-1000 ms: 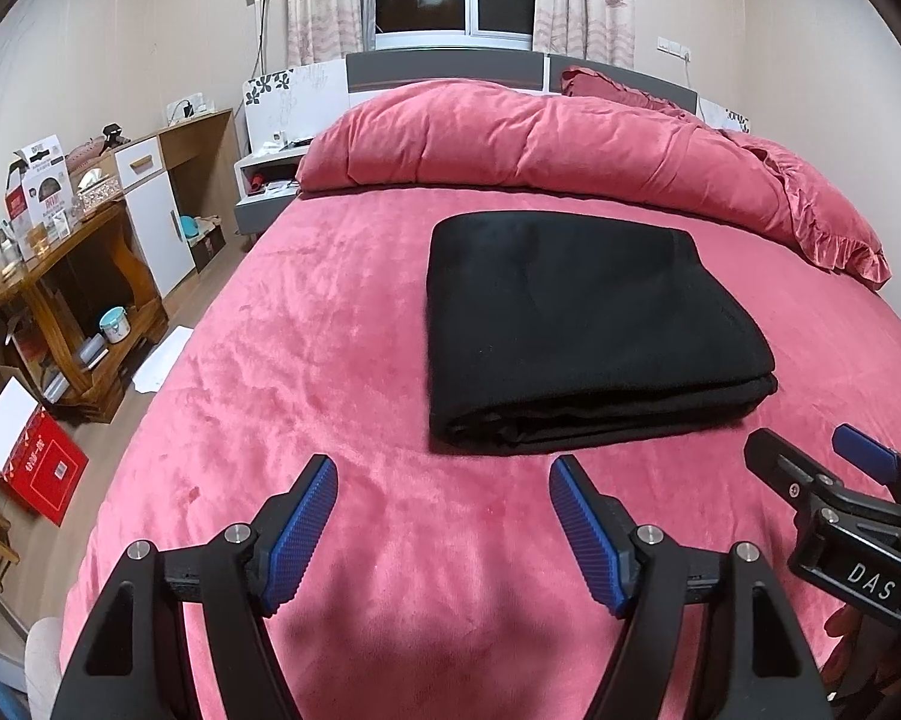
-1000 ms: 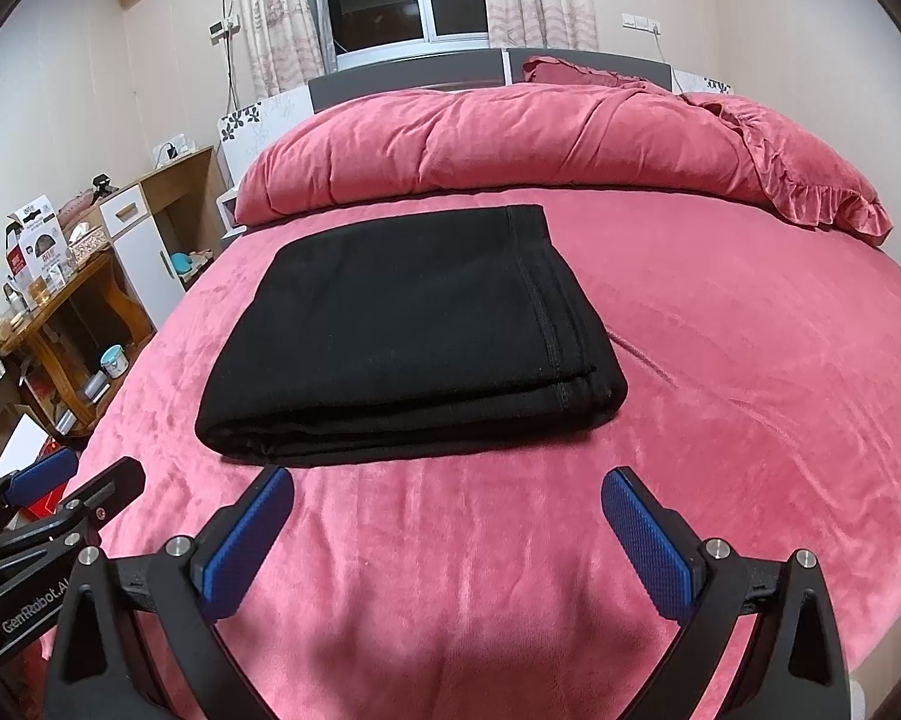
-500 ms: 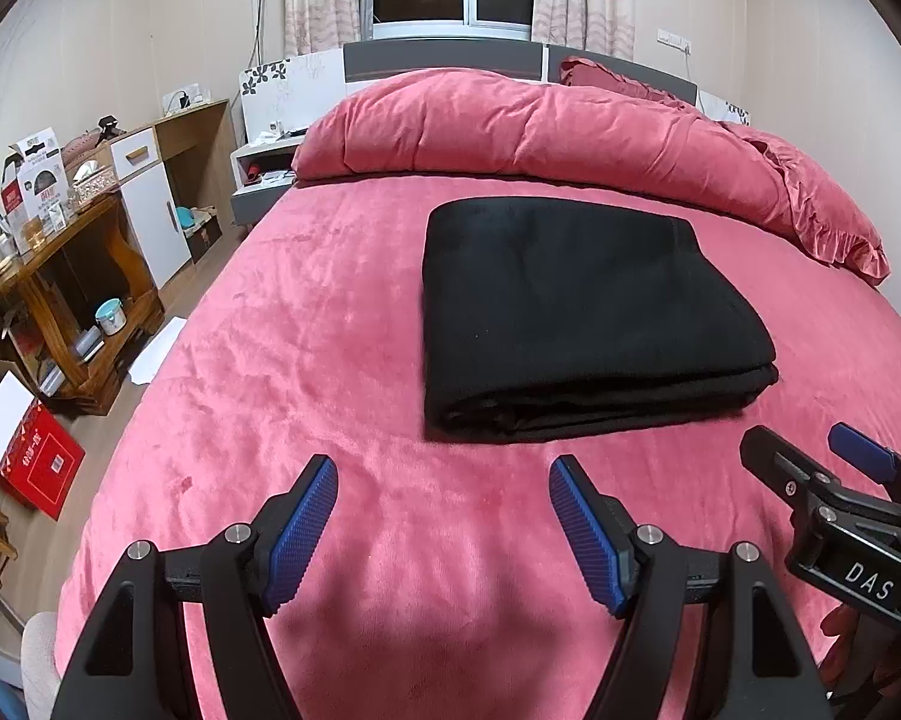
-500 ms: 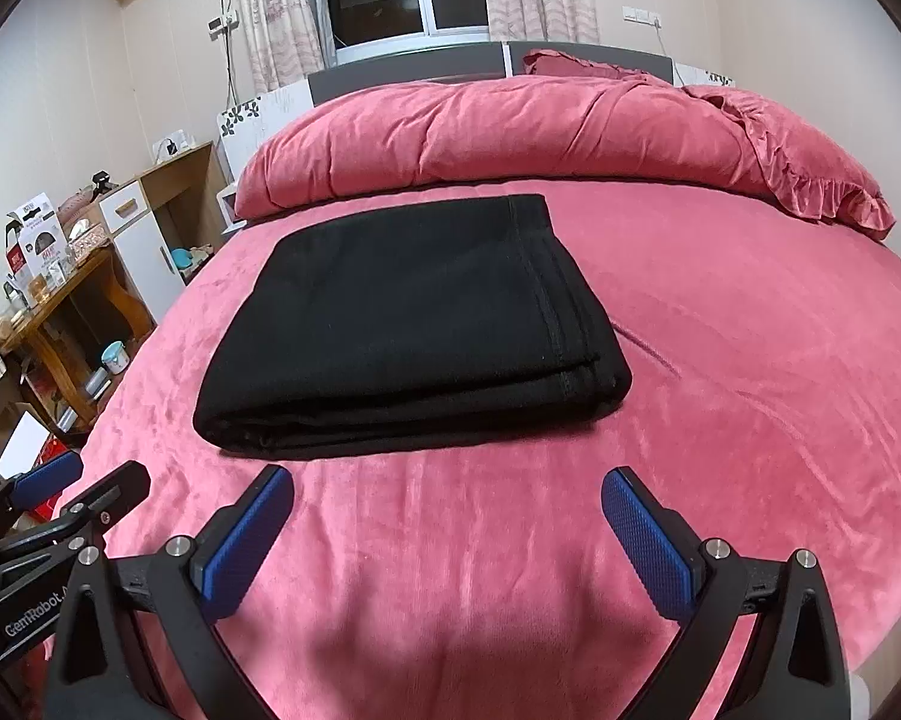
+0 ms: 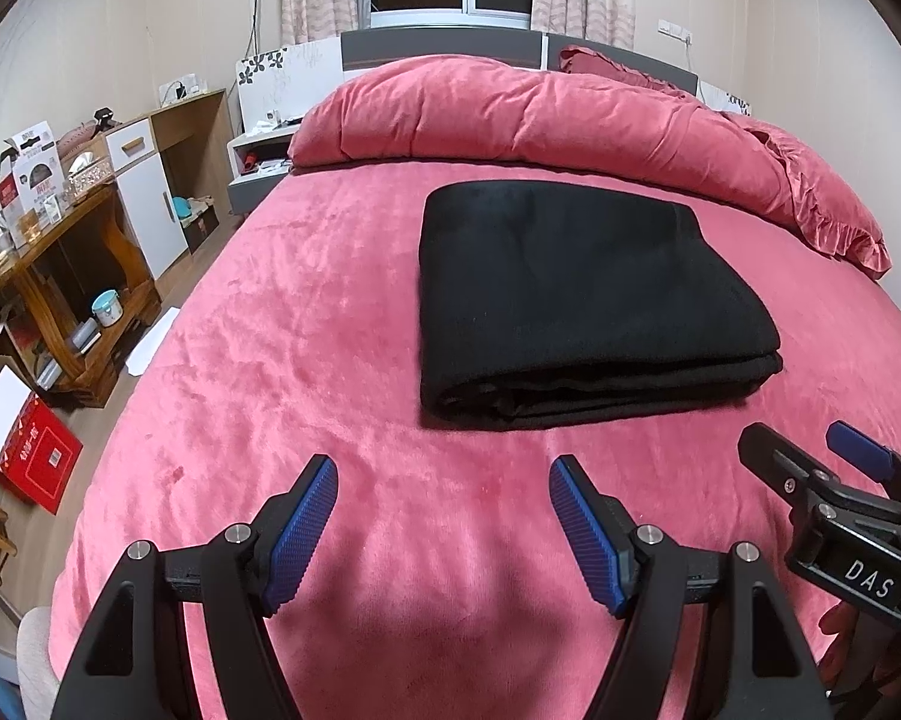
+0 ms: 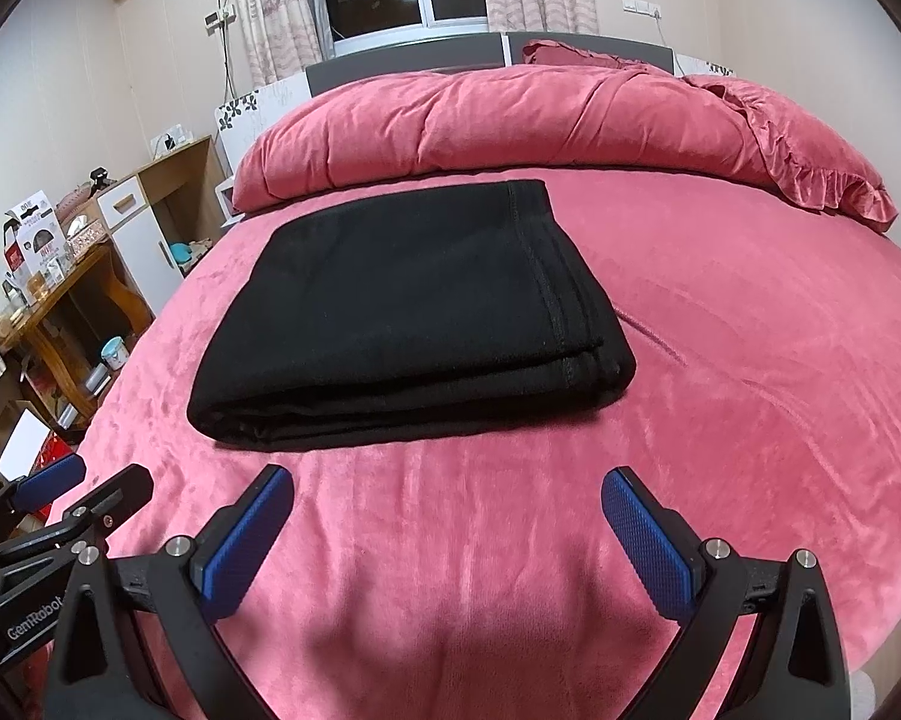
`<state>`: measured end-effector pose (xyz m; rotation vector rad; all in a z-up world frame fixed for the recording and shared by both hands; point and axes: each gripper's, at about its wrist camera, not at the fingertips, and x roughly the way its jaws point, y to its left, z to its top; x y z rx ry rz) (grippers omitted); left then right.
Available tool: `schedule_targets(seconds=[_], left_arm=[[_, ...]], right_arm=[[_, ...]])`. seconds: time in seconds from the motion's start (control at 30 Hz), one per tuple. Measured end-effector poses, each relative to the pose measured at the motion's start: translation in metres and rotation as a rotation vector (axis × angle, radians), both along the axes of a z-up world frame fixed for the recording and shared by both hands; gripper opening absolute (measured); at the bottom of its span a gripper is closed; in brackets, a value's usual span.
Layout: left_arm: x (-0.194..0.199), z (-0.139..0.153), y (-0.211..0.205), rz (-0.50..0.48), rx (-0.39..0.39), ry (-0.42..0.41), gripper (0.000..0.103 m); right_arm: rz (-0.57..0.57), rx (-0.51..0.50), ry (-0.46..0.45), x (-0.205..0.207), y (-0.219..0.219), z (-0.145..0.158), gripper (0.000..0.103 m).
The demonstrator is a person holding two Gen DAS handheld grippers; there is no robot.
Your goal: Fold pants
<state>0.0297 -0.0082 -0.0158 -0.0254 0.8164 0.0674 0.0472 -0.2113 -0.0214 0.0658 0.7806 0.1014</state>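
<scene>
I've got both tools spread wide and empty, left tool (image 5: 441, 513) and right tool (image 6: 447, 528) low over the bed's (image 5: 270, 330) near edge; folded black pants (image 5: 576, 294) probably mid-bed, duvet (image 5: 540, 114) behind.

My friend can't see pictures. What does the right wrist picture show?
Black pants, folded into a neat rectangle, lie on a pink bed. The right gripper hovers near them with jaws open and empty; the left gripper pokes in at the left edge.
</scene>
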Motion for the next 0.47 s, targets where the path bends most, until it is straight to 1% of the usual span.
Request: schedule_targets(seconds=[0.2, 0.47], left_arm=[[0.003, -0.004, 0.0, -0.003, -0.006, 0.016, 0.074], [0.01, -0.013, -0.001, -0.006, 0.008, 0.039, 0.074]], right_arm=[[-0.004, 0.008, 0.012, 0.002, -0.001, -0.004, 0.103], [-0.007, 0.008, 0.033, 0.009, -0.003, -0.011, 0.103]])
